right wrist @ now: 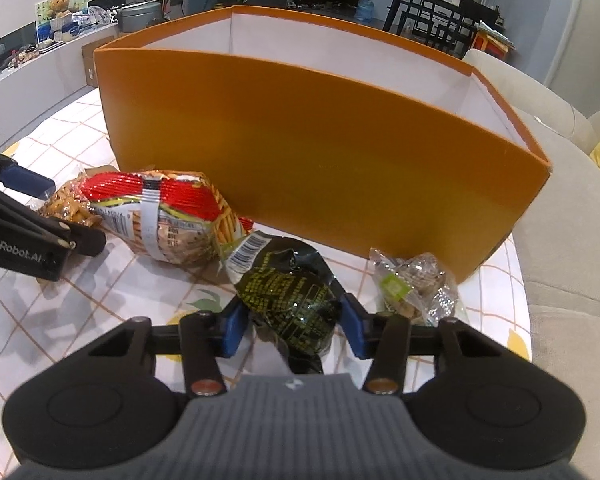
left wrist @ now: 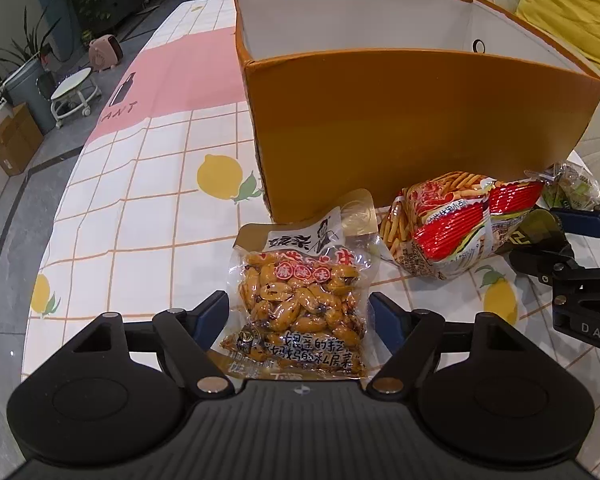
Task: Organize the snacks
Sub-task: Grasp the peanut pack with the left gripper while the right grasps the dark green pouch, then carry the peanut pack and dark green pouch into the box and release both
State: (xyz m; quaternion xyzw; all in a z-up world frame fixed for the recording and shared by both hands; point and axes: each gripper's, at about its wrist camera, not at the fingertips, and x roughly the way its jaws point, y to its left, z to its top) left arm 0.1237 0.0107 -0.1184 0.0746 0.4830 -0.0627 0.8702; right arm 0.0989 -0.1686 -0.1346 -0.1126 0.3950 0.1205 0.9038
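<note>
Both hands are at the picking-up step, each set on a packet in front of the orange box (left wrist: 400, 120), which stands open-topped at the far side of the table (left wrist: 140, 184) on its lemon-print cloth. On the left, the left gripper (left wrist: 298, 316) straddles a clear bag of peanuts (left wrist: 300, 296) lying flat on the cloth; its blue pads (left wrist: 211, 320) stand wide on either side of the bag with a sliver of gap showing, so nothing is pinched there yet. Just to the right of the peanuts lies a red bag of potato sticks (left wrist: 452, 224), close against the box's front wall and untouched. Further right, the right gripper (right wrist: 290, 326) has a dark green crumpled packet (right wrist: 288, 300) between its jaws, and the pads look pressed into its sides, though the foil bulges so much over the fingers that I would not swear the grip is firm. Beyond it, to the right, a small clear wrapped snack (right wrist: 416, 288) sits near the box's corner. As I judge it, the left jaws need to squeeze onto the peanuts, then both packets must be lifted high enough to clear the tall front wall before being let go inside. The loose peanut bag may sag or slip if caught only by its edges.
</note>
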